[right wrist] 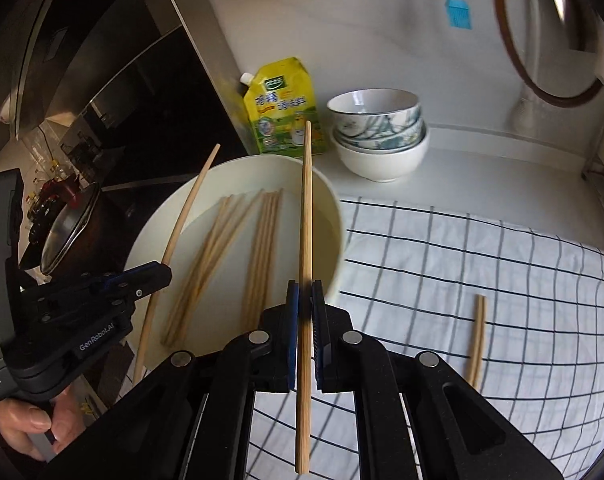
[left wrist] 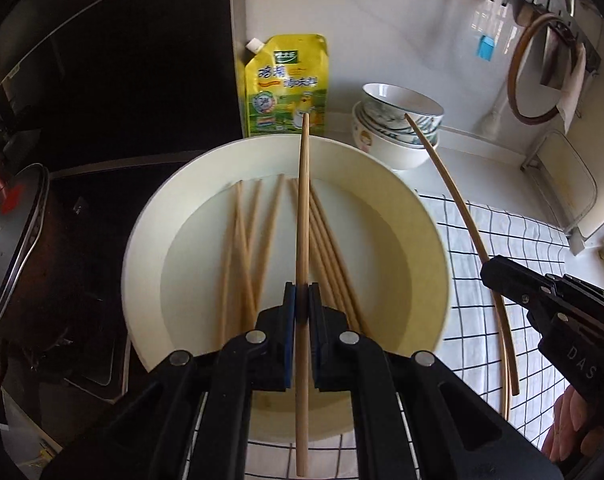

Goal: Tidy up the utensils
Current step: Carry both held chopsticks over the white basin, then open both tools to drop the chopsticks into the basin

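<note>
Chopsticks: one [left wrist: 303, 216] is clamped between the left gripper [left wrist: 302, 304] pads above the white basin [left wrist: 150, 216] of loose chopsticks [left wrist: 262, 232]; another [right wrist: 306, 240] is pinched by the right gripper [right wrist: 305, 304]; a pair [right wrist: 477, 340] lies on the checked cloth [right wrist: 501, 264] rightward.

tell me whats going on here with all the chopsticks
A person is sorting chopsticks with two handheld grippers. The left gripper and the right gripper are each shut on one chopstick, held above the large white basin. More chopsticks lie in the basin. Two chopsticks lie together on the checked cloth beside it.
</note>
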The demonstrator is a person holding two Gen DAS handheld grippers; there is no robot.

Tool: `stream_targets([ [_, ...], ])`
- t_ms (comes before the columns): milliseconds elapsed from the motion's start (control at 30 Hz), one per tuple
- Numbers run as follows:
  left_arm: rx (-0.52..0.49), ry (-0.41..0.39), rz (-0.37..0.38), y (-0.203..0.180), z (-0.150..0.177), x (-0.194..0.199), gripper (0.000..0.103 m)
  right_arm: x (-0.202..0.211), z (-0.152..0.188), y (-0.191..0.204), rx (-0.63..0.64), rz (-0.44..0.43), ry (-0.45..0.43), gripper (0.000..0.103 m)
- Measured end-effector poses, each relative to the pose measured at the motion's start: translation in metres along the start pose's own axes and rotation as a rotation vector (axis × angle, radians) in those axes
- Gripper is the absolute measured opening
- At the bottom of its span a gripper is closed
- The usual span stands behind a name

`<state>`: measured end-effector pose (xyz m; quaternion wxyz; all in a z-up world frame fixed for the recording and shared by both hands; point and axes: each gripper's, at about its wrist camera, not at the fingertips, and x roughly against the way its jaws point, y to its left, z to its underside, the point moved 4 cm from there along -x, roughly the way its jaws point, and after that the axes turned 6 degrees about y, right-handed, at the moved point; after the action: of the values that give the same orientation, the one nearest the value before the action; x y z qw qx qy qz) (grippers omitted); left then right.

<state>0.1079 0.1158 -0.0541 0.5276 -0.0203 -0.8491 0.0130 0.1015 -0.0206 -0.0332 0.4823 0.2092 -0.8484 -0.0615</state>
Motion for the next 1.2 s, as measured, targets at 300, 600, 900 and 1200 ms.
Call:
stream_targets([
  [300, 0.015, 0.046, 0.0, 0.036, -0.009, -0.03, 0.007, -0.06, -0.026, 0.042, -0.003, -0.014, 0.099, 0.006],
  [600, 0.017, 0.1, 0.022, 0.051, -0.013, -0.058, 0.007, -0.098, -0.026, 0.047, -0.026, 0.003, 0.185, 0.006],
  [900, 0.034, 0.17, 0.046, 0.049, -0.015, -0.083, 0.007, -0.115, -0.02, 0.031, -0.078, 0.026, 0.228, 0.006],
  [1200, 0.04, 0.143, 0.036, 0.052, -0.015, -0.075, 0.04, -0.104, -0.02, 0.03, -0.07, 0.056, 0.195, 0.007],
])
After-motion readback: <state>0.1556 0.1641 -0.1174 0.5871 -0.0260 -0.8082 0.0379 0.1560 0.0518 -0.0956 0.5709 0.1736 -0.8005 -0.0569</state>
